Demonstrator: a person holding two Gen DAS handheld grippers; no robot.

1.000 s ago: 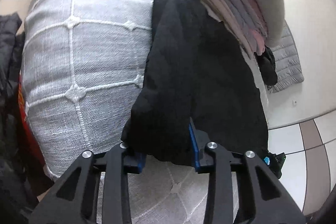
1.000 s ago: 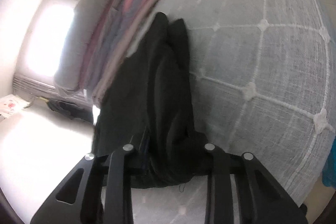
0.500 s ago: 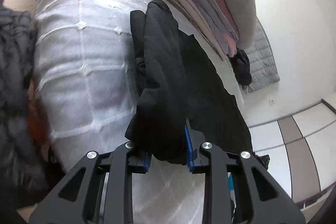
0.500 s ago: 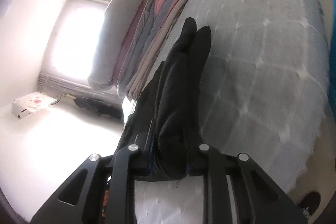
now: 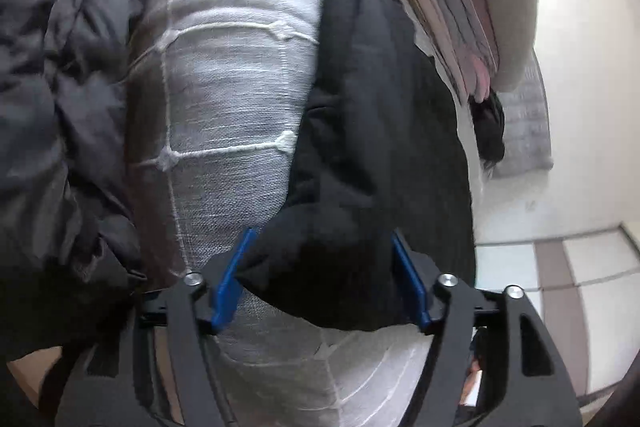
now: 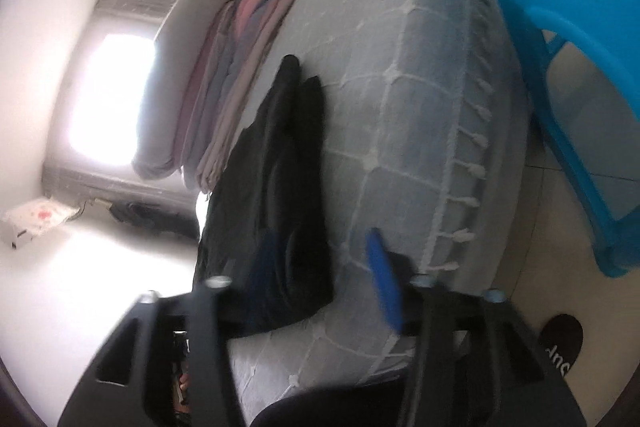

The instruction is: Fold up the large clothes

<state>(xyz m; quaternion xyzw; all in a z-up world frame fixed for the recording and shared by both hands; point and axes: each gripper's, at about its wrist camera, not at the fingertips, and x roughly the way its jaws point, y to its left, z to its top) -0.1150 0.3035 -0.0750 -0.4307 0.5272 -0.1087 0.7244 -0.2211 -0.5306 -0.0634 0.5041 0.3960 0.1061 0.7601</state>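
Note:
A black garment [image 5: 372, 131] lies folded lengthwise on the bed's grey-white quilted cover [image 5: 228, 99]. Its near end sits between the blue pads of my left gripper [image 5: 320, 279], whose jaws stand wide apart around the cloth. In the right wrist view the same garment [image 6: 276, 187] lies on the cover [image 6: 404, 115]. My right gripper [image 6: 320, 287] is open, one blue pad [image 6: 384, 283] clear of the cloth to its right, the other pad hidden behind the garment's near end.
A stack of folded clothes and a pillow [image 6: 224, 75] lies along the far side of the garment. A dark grey padded coat [image 5: 60, 87] lies heaped at the left. A blue plastic stool [image 6: 568, 47] stands beside the bed on the tiled floor.
Both grippers were shut on the garment's near end and have opened wide. The garment has settled onto the bed. The right gripper has drawn back towards the bed edge.

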